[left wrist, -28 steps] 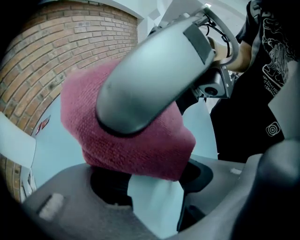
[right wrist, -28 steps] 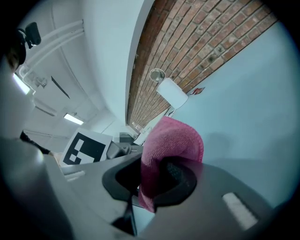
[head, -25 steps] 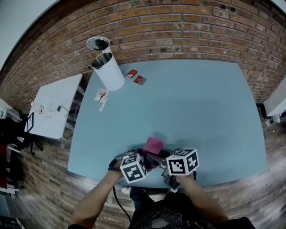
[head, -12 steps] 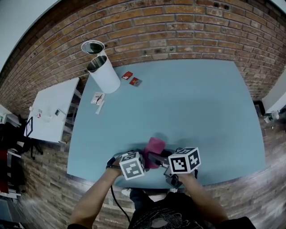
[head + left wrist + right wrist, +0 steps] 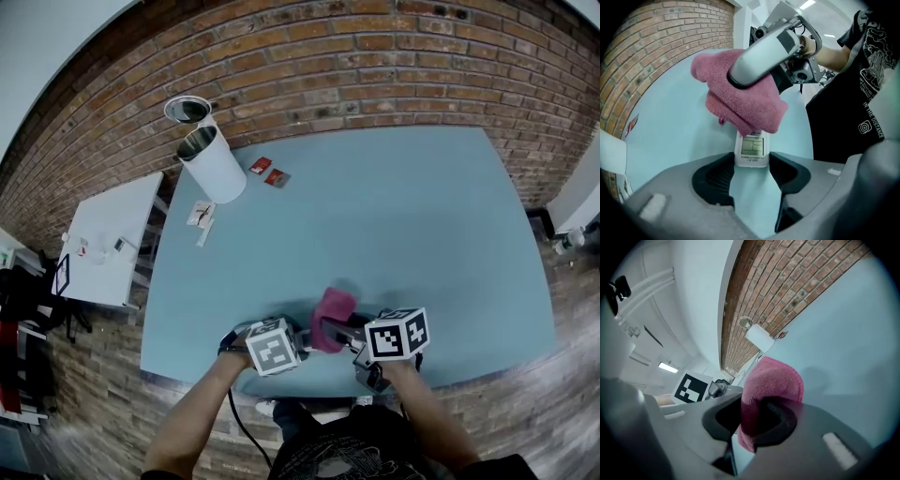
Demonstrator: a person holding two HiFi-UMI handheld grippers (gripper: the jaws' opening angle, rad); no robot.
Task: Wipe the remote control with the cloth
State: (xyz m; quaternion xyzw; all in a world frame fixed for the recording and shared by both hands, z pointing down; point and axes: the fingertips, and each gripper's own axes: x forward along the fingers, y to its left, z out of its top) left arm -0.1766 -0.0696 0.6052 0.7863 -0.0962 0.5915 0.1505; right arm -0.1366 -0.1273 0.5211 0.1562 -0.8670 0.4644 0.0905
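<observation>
Remote control (image 5: 751,146): 1, white hard plastic, slim rect. w/ grey LCD window, flat on the counter (image 5: 422,216) nr its near edge. Left gripper (image 5: 752,164): jaws have just been closing & now pinch the remote's display end btw dark ribbed pads. Cloth (image 5: 740,101): 1, pink, fuzzy terry, bunched into a soft lump, draped over the remote's far part & hiding it. Right gripper (image 5: 757,417): jaws clamped on a fold of that cloth; one smooth grey jaw shows across the top of the lump. Counter top is smooth matte pale blue, mostly bare ahead & to the right, so lots of room. Far-left corner: 1 white cylindrical bin (image 5: 214,164) w/ open top, 2 small red packets (image 5: 261,165) just beside it. Rough red brick wall (image 5: 375,56) runs along the far edge.
</observation>
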